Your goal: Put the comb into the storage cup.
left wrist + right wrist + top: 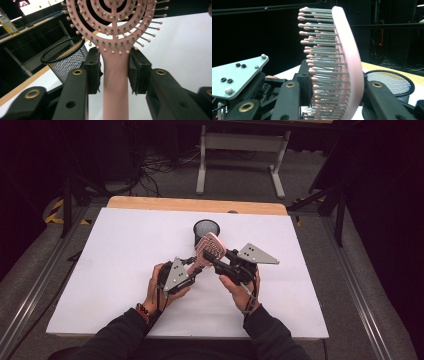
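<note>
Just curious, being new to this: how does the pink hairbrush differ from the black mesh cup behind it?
The pink hairbrush is held up off the table; the black mesh cup stands on it. The hairbrush is flat and bristled, the cup round and hollow. Both are full of openings.

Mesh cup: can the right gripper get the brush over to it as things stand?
Probably yes. The mesh cup stands just behind the pink hairbrush, nothing between, but the left gripper also holds the handle and the right gripper the head.

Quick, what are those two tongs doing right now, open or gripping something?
Left tongs: closed on the pink hairbrush, at its handle.
Right tongs: closed on the same brush's head, bristles and back.
</note>
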